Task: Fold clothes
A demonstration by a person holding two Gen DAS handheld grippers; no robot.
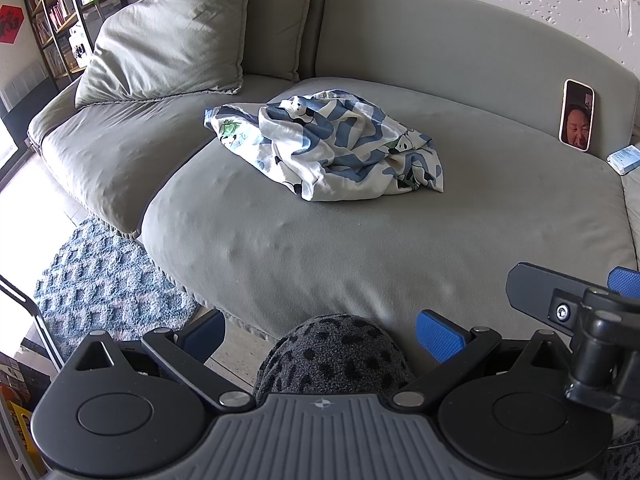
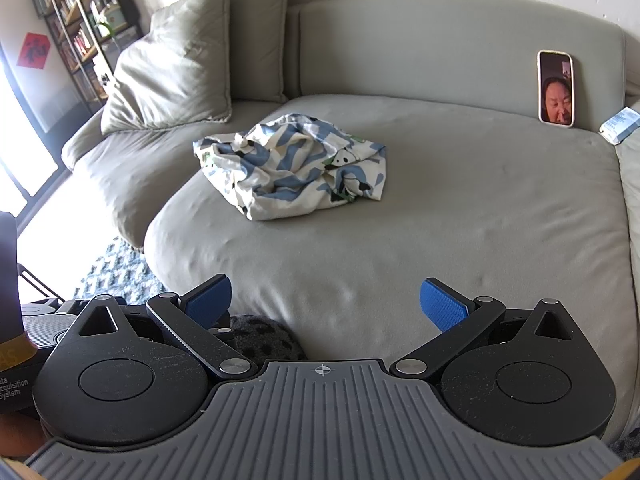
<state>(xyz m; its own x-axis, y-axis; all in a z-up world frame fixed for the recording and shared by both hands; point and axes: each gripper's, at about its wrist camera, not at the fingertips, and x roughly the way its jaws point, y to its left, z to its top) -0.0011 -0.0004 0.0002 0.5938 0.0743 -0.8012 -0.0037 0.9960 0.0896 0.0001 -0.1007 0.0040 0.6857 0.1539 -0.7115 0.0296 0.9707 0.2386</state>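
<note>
Both tongs, left (image 1: 322,338) and right (image 2: 325,300), stood wide and empty above the sofa's (image 2: 440,240) front edge. Crumpled panda-print garment (image 2: 294,166) lay mid-cushion; phone (image 2: 555,88) leaned at the backrest, right corner.

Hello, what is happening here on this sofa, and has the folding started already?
A person holds a two-finger gripper in each hand, and both are open and empty. The left gripper and the right gripper hang near the front edge of the grey sofa, apart from the cloth. The panda-print garment lies crumpled in a heap in the middle of the seat, not yet folded. A phone leans against the backrest, and a small white packet lies beside it.
</note>
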